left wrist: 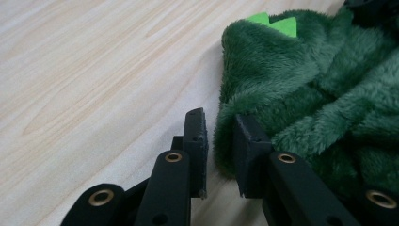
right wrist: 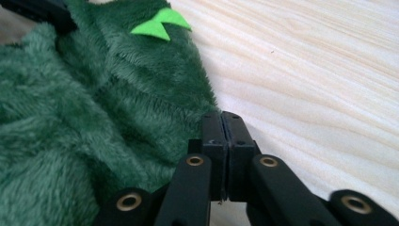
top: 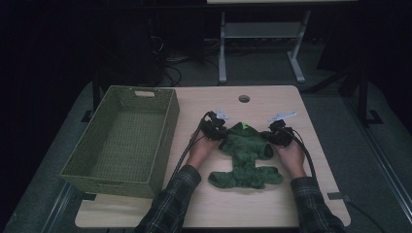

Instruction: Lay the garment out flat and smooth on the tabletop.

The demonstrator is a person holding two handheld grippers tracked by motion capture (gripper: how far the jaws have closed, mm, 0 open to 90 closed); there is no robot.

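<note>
Left claw [left wrist: 219, 136]: jaws slightly spread, the green plush garment [top: 247, 158] edge between them.
Right claw [right wrist: 227, 141]: pressed together, seemingly pinching nothing.

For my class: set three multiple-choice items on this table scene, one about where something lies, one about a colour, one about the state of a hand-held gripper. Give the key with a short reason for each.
1. Where does the woven basket stand relative to the plush garment?
A. To its left
B. To its right
C. On top of it

2. What colour are the small felt spikes on the garment?
A. Red
B. Bright green
C. White

3. How do the jaws of the right hand-held gripper stand?
A. Wide apart
B. Closed together
C. Clamped round the basket rim

Key: 1 A, the high view shows the basket at the table's left; 2 B, both gripper views show bright green spikes; 3 B, the right gripper view shows the pads meeting at the fleece's edge.
</note>
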